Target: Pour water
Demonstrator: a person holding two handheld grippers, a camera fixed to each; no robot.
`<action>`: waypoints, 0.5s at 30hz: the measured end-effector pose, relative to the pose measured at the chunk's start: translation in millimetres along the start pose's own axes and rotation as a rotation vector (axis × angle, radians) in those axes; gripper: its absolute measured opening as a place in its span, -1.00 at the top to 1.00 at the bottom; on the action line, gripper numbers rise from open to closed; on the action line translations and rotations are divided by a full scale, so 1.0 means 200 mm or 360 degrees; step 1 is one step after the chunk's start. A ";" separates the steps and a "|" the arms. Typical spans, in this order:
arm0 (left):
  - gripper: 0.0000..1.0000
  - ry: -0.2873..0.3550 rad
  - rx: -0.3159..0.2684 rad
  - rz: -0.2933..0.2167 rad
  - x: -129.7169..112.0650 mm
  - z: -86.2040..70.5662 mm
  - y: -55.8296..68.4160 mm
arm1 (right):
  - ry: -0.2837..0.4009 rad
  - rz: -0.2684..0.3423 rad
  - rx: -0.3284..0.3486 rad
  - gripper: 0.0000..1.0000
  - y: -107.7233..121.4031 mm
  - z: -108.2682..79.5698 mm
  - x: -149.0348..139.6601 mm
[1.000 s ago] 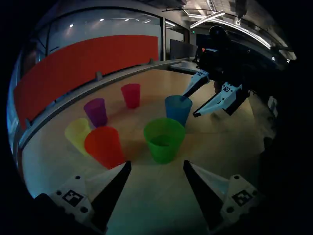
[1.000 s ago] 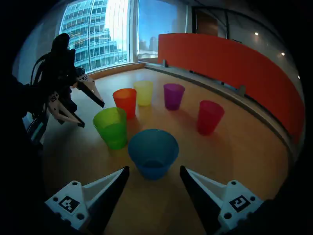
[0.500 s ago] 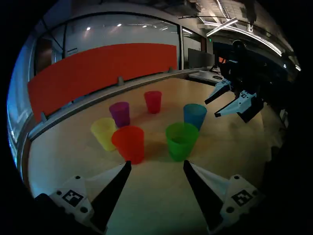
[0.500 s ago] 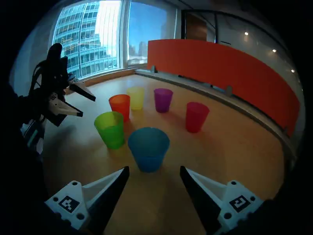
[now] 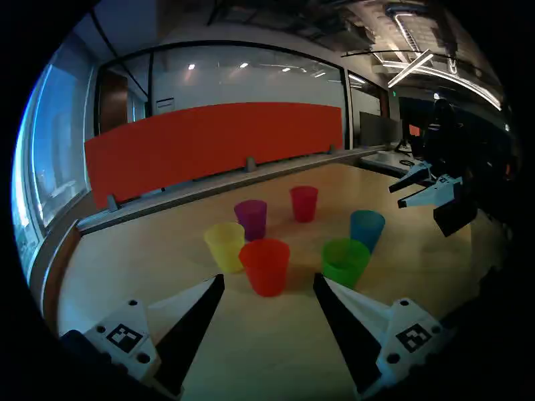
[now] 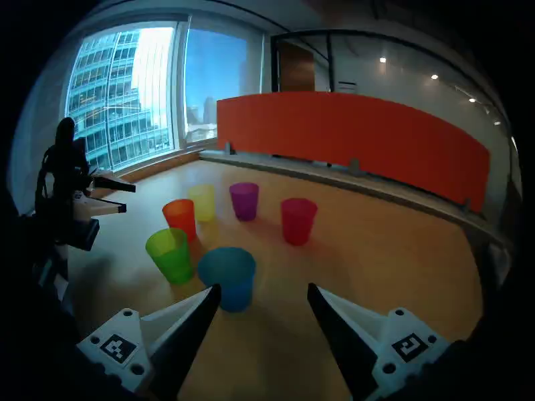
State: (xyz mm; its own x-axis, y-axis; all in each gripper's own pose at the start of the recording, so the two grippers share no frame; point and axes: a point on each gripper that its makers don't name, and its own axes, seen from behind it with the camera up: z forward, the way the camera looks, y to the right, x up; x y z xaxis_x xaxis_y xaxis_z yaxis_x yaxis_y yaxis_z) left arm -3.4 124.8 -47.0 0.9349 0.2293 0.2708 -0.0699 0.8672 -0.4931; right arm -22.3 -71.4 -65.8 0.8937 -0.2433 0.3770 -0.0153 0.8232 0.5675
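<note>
We held both grippers above the wooden tabletop (image 5: 154,267), each well back from a cluster of six plastic cups standing upright on it. In the left gripper view, the left gripper (image 5: 267,281) had its fingers spread wide with nothing between them, and the orange-red cup (image 5: 265,266) stood nearest, just past the fingertips. The yellow cup (image 5: 225,246) stood just beside it, with the purple cup (image 5: 251,219) behind. The green cup (image 5: 345,262) stood on the other side, the blue cup (image 5: 367,229) beyond that, and the pink-red cup (image 5: 303,203) farthest back, toward the long orange wall panel (image 5: 214,144). The right gripper (image 5: 396,198) hung in the air past the blue cup, apart from it. In its own view its fingers were equally wide apart and empty, with the blue cup nearest to them. We could not tell whether any cup held water.
</note>
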 end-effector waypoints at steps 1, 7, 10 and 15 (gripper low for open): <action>-0.99 0.0016 0.0024 -0.0014 0.01 0.00 -0.02 | 0.0016 0.0014 -0.0021 -1.00 0.01 -0.01 0.01; -0.99 0.0104 0.0140 -0.0097 0.06 -0.03 -0.11 | 0.0111 0.0070 -0.0154 -1.00 0.09 -0.03 0.09; -0.99 0.0148 0.0188 -0.0131 0.09 -0.04 -0.15 | 0.0156 0.0094 -0.0209 -1.00 0.11 -0.04 0.12; -0.99 0.0209 0.0260 -0.0159 0.12 -0.04 -0.20 | 0.0205 0.0121 -0.0309 -1.00 0.17 -0.02 0.14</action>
State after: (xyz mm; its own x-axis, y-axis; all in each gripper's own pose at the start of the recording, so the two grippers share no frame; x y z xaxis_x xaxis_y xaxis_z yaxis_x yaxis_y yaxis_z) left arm 24.8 92.7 -28.1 0.9765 0.0884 0.1966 -0.0200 0.9452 -0.3257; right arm 4.5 -47.7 -39.2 0.9433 -0.1198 0.3094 -0.0091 0.9229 0.3850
